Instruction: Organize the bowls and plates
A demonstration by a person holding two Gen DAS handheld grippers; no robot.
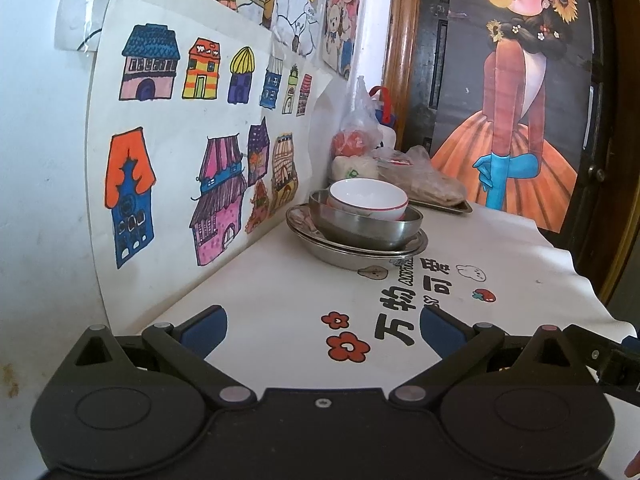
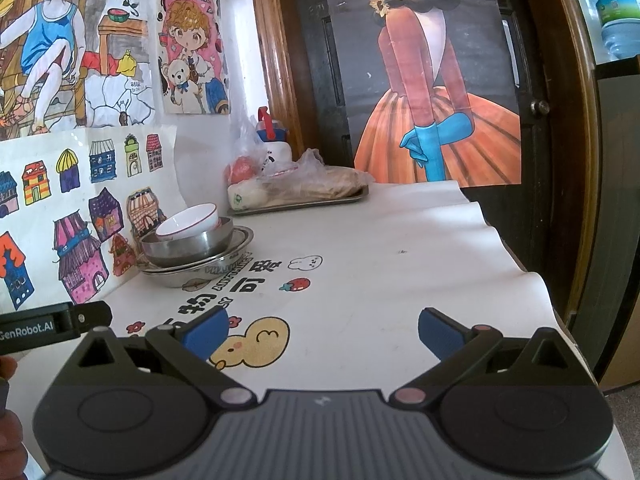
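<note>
A white wall (image 1: 40,160) hung with bright children's drawings of houses (image 1: 192,148) meets a dark wooden door (image 2: 532,80) bearing an orange-gowned girl poster (image 2: 432,92).

The white bowl (image 1: 367,199) sits inside the steel bowl (image 1: 366,226), so its base is hidden by that rim, and the steel bowl in turn covers most of the steel plates (image 1: 356,250) beneath; how many plates are stacked cannot be told. At the lower left edge of the right wrist view, a hand (image 2: 10,412) is cut off by the frame. Contents of the plastic bags (image 2: 308,178) on the far tray (image 2: 304,204) are blurred
</note>
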